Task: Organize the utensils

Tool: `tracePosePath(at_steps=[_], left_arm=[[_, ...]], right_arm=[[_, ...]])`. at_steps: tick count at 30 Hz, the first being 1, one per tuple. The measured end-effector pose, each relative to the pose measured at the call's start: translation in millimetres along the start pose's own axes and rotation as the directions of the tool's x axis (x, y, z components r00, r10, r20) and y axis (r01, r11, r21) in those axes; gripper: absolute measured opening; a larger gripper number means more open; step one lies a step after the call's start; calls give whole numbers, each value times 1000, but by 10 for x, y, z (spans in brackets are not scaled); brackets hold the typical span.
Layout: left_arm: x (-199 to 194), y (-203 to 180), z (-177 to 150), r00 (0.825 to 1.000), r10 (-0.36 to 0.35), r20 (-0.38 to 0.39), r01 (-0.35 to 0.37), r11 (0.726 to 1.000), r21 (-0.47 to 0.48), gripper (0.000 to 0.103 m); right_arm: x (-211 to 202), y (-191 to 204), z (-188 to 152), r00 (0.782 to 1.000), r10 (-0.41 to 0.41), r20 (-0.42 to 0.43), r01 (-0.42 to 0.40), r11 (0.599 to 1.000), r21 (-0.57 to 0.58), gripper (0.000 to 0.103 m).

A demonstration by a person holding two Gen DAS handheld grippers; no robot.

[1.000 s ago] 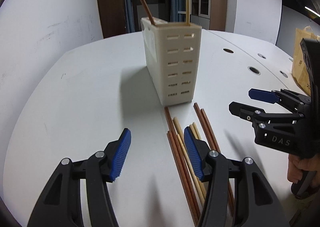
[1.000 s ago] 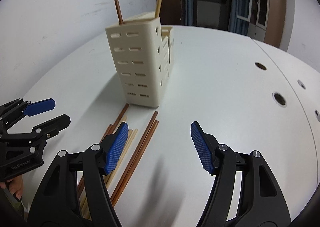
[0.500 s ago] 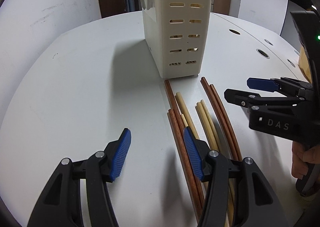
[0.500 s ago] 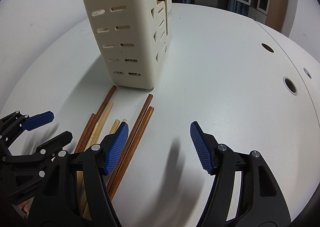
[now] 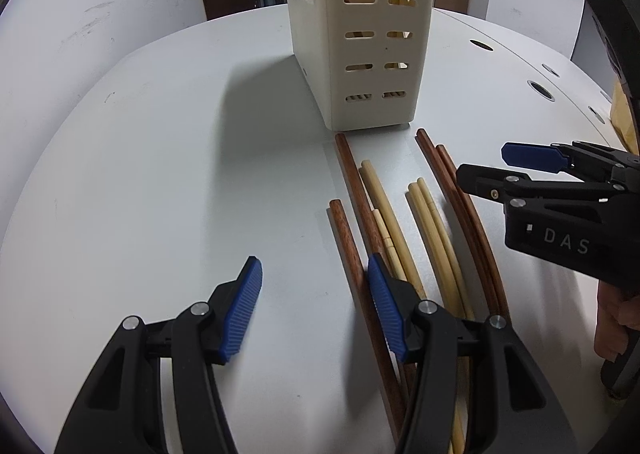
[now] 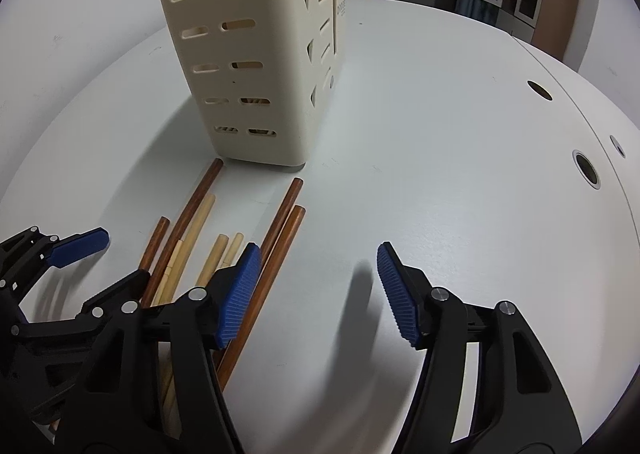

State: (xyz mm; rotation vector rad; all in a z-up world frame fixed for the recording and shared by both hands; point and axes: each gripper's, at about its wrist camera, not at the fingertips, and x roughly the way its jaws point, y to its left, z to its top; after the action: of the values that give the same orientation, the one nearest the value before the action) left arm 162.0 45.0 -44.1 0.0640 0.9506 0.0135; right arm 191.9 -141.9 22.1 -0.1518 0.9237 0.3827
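Note:
Several brown chopsticks (image 5: pixel 352 190) and pale chopsticks (image 5: pixel 424 214) lie side by side on the white table in front of a cream slotted holder (image 5: pixel 360 34). My left gripper (image 5: pixel 316 306) stands open low over the table. Its right pad hangs over the leftmost brown sticks, and only bare table lies between its pads. My right gripper (image 6: pixel 318 290) is closing with nothing between its jaws. Its left pad sits over the brown pair (image 6: pixel 286 214), beside the pale sticks (image 6: pixel 196 230). Each gripper shows in the other's view, the right gripper (image 5: pixel 492 166) and the left gripper (image 6: pixel 116 260).
The holder (image 6: pixel 248 54) stands just beyond the sticks' far ends, its top out of frame. Round cable holes (image 6: pixel 586 170) dot the table to the right. A person's hand (image 5: pixel 612 318) holds the right gripper. A yellow bag (image 5: pixel 622 114) sits at the far right edge.
Both grippers have come down and forward toward the chopsticks; the holder looms larger and its top has left the frame. The right jaws have narrowed a little.

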Motion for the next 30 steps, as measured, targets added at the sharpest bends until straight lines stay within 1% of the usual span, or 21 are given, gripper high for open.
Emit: tracePosePath(at_steps=[3,16,18,20,21,22,24,26,27,28,29,30], left_arm=[[0,2,1,1000,-4,-2,4,1000,3,54],[55,29,49,1000,-23,-17,23,1000,-6,55],[60,9,50,1000,-21,-15,21,1000,-4,55],[51,12,47,1000,-22,-16,22,1000,-3,54],[56,11,53,999,-26,-19,26,1000,-3,54],[59,6,58,999,-27,-21,27,1000,-1,54],[64,-9,71,999,-24,-27,24,1000,9,54],[67,-42,87,999,-35,-30,35,999,20,49],[73,-63,105,998,-45,-34,46,999,25,44],[77,-73,121,998,-57,-39,58,998,27,37],[81,-91,134,997,-63,-42,64,997,32,33],[89,-116,153,997,-61,-47,63,997,45,26]], right_arm=[[16,-6,-10,1000,-8,-4,8,1000,0,55],[33,17,25,1000,1,-19,-1,1000,2,55],[41,22,35,1000,-11,-27,11,1000,3,55],[76,15,28,999,-14,-47,14,1000,5,54],[80,21,23,999,-22,-44,22,1000,-1,53],[80,22,16,999,-28,-45,28,1000,-4,51],[80,16,17,998,-26,-49,27,1000,4,43],[76,19,22,998,-16,-57,16,1000,4,27],[76,18,29,998,-9,-61,10,1000,5,23],[74,12,28,998,2,-67,-2,1000,7,16],[75,9,32,997,11,-70,-10,1000,10,14],[74,-6,30,997,20,-73,-19,1000,16,14]])
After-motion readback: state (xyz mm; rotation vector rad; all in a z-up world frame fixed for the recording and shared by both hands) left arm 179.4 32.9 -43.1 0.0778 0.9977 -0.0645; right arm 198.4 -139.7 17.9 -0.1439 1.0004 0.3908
